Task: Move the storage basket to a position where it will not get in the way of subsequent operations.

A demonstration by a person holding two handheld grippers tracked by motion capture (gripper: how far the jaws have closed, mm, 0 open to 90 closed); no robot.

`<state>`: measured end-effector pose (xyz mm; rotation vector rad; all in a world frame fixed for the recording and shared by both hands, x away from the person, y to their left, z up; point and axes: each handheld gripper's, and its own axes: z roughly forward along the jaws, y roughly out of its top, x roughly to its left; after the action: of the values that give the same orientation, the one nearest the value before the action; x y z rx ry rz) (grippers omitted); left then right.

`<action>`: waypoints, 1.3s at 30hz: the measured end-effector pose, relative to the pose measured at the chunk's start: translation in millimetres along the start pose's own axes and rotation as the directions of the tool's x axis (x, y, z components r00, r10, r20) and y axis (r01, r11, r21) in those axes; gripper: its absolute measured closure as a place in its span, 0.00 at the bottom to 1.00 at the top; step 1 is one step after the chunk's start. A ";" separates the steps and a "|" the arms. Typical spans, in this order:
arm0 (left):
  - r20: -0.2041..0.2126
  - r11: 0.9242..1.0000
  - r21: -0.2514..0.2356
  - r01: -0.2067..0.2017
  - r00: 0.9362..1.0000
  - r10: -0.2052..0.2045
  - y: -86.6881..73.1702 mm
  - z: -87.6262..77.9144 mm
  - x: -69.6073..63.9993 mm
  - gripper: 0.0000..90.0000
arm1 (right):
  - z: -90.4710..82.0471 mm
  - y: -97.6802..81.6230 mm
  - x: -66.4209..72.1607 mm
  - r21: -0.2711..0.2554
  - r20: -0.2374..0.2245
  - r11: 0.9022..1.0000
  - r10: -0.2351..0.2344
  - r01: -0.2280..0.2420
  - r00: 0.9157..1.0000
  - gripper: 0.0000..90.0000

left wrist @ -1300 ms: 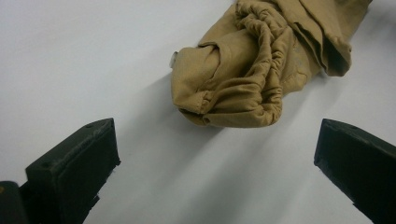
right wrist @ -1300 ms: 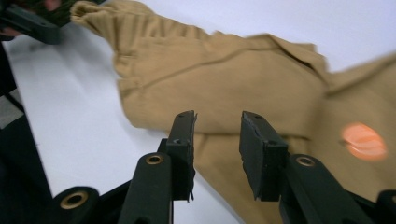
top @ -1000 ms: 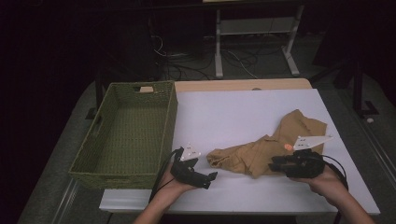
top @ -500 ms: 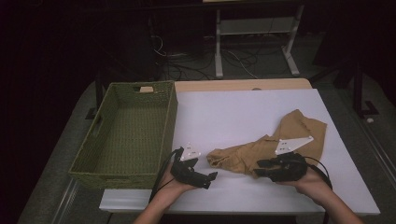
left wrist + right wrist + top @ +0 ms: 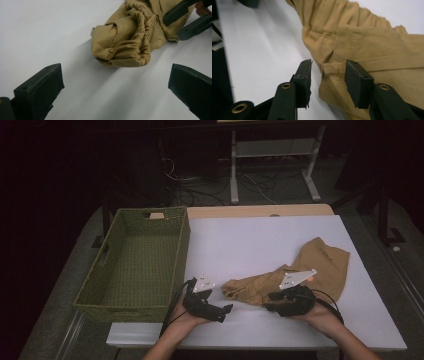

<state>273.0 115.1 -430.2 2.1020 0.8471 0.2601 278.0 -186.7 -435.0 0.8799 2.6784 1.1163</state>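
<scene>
Both grippers sit low over the near edge of my table. Right gripper (image 5: 327,75) has its jaws partly apart, just opening further, and a folded hem corner of the tan garment (image 5: 372,50) lies in the gap between them; the pads are not pressing on it. Left gripper (image 5: 115,82) hangs with its jaws spread wide and nothing between them, bare white table (image 5: 50,30) under it. Just ahead of those jaws lies the garment's bunched, gathered end, and beyond that end I see my right gripper's jaws at the cloth.

From above, the garment stretches away from my right gripper toward the far right of the tabletop. Beside and beyond my left gripper stands a green woven basket (image 5: 110,265) on the table's edge. Past the table the room is dark, with cables on the floor and a pale metal frame (image 5: 272,165).
</scene>
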 end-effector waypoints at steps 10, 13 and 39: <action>0.000 1.000 0.000 0.000 1.000 0.000 -0.1 -0.1 0.6 0.00 | 10.3 -5.2 -3.4 0.033 0.042 0.999 -0.004 0.002 0.999 0.77; 0.003 1.000 0.002 -0.001 1.000 0.001 -0.1 0.4 0.2 0.00 | 9.4 -5.4 -4.1 0.028 0.032 1.000 0.002 -0.003 0.999 0.83; 0.005 1.000 0.008 -0.005 1.000 0.005 -0.3 2.0 -0.6 0.00 | -23.6 1.5 -10.1 -0.110 0.015 0.994 0.031 -0.029 0.999 0.98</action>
<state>273.3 113.6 -431.6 2.1112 0.8413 0.2546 279.7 -205.9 -418.1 0.9089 2.5704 1.2430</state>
